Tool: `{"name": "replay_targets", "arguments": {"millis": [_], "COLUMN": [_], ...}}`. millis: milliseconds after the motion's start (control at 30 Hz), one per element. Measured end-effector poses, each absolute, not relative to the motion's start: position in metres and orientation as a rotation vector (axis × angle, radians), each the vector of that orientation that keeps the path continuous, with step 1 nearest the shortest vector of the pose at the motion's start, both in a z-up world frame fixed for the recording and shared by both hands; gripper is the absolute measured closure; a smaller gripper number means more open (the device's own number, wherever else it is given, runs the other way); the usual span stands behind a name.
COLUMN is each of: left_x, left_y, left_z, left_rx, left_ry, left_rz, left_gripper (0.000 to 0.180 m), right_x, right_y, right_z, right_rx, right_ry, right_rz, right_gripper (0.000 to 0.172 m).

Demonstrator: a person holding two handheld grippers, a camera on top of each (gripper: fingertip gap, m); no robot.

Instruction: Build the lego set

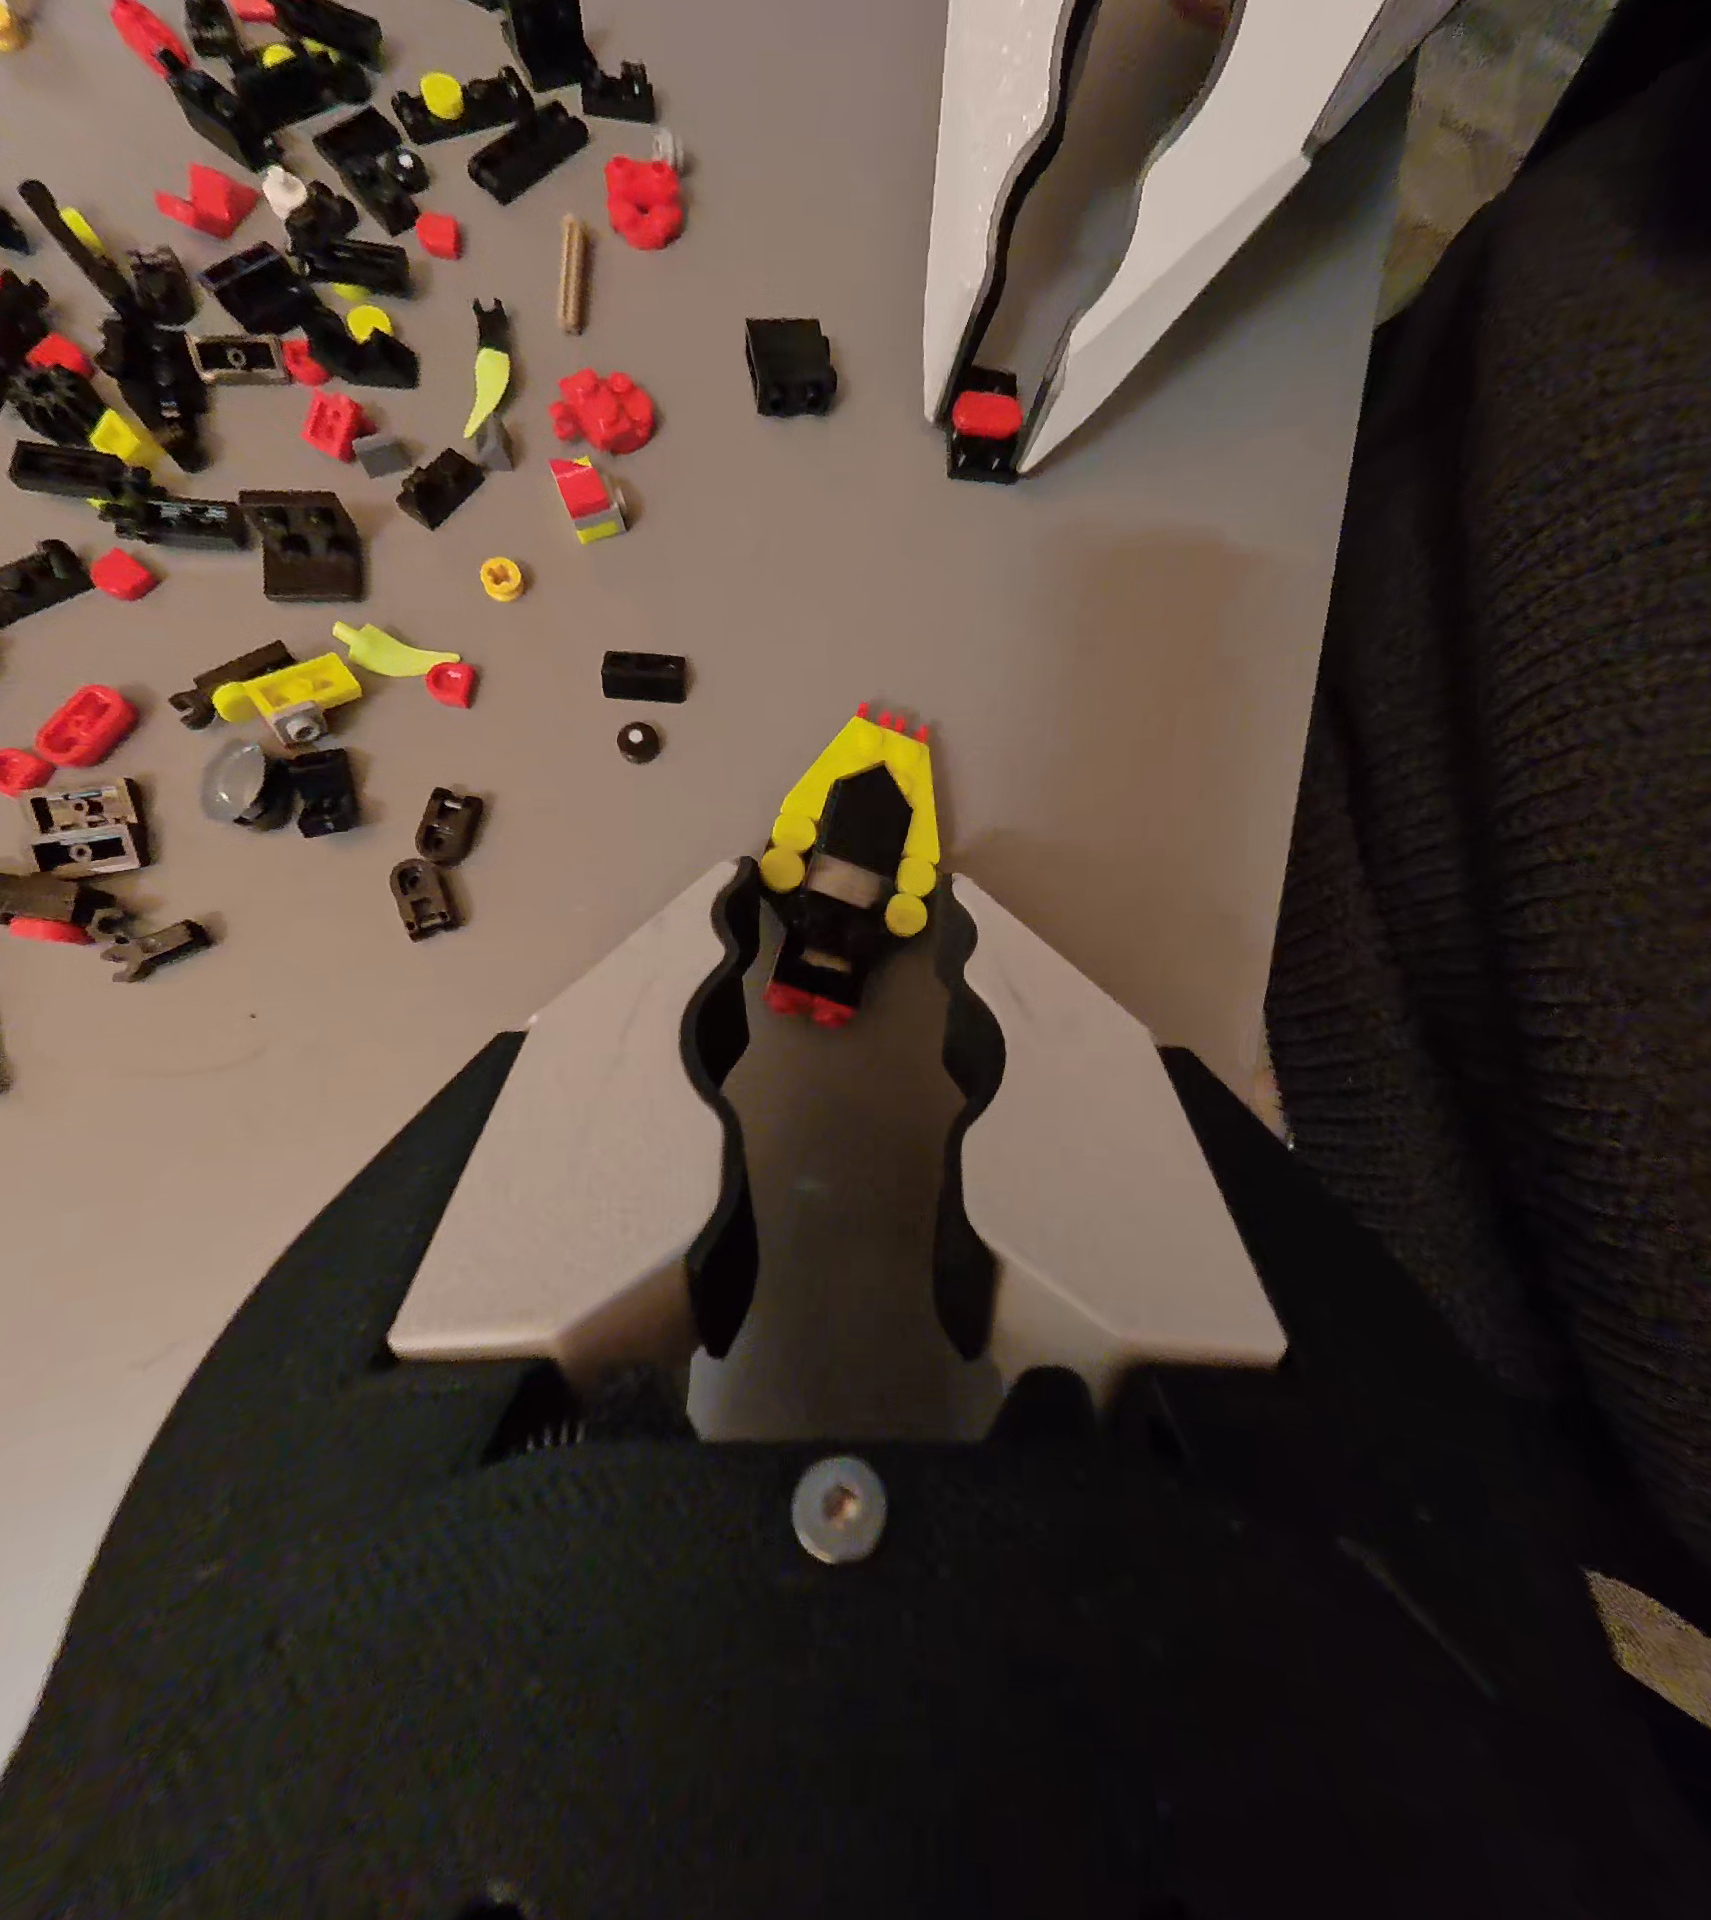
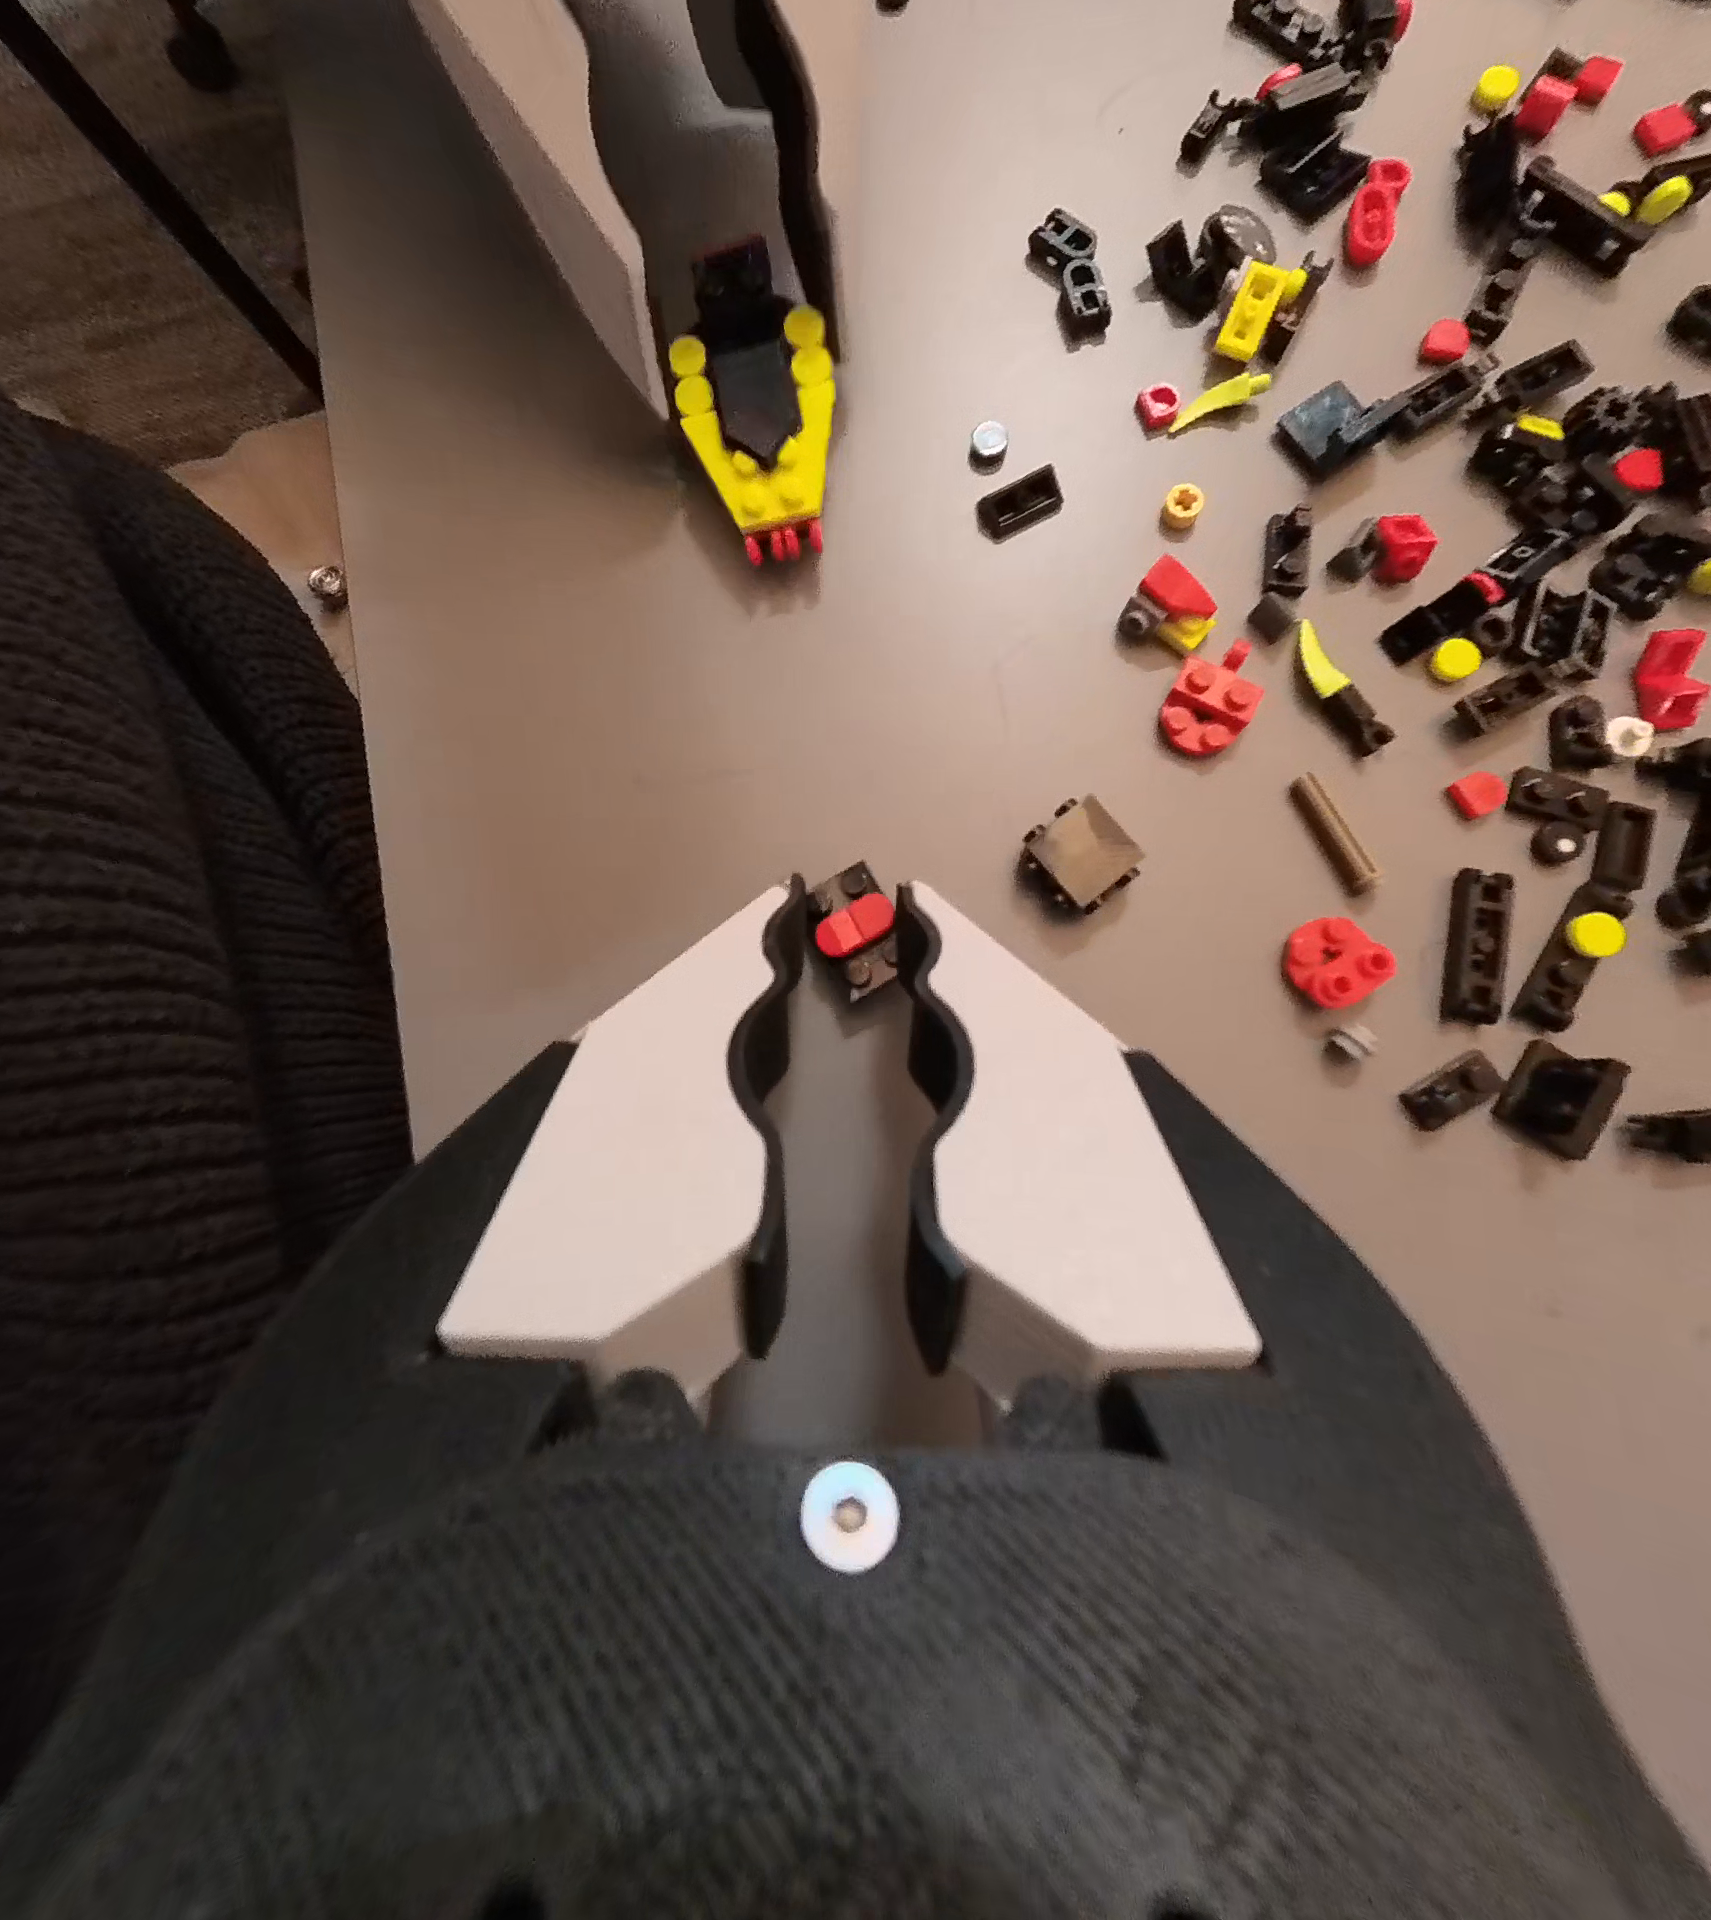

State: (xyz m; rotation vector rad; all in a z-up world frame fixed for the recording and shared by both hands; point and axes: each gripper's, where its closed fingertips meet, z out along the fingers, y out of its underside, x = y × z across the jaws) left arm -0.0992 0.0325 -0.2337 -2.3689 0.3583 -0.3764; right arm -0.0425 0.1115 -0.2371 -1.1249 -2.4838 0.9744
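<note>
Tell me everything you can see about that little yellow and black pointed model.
The yellow and black model is a small build of plastic bricks: a yellow wedge plate, a black pointed centre, round yellow studs along both sides, tiny red prongs at the tip, red bricks at the rear. The left gripper clamps its rear half, nose pointing away, over the grey table.

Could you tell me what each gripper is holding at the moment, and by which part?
The left gripper grips the yellow-and-black brick model by its sides. The right gripper grips a small black plate with a red tile by its edges.
</note>
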Motion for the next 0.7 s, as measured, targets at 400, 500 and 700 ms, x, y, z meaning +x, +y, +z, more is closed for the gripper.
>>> {"name": "replay_targets", "arguments": {"millis": [400, 500, 700], "left_x": [-0.185, -0.210, -0.216], "left_y": [-0.001, -0.024, -0.027], "left_z": [-0.210, -0.237, -0.243], "left_rx": [-2.352, -2.478, -2.482], "left_ry": [-0.019, -0.103, -0.096], "left_rz": [-0.147, -0.071, -0.053], "left_gripper": [0.148, 0.148, 0.163], "right_x": [-0.046, -0.048, -0.053], "right_y": [0.127, 0.132, 0.138], "right_z": [-0.216, -0.213, -0.212], "right_rx": [-1.205, -1.223, -1.273], "right_ry": [-2.336, -2.312, -2.277], "right_rz": [1.123, 1.142, 1.191], "right_gripper": [0.154, 0.158, 0.160]}}
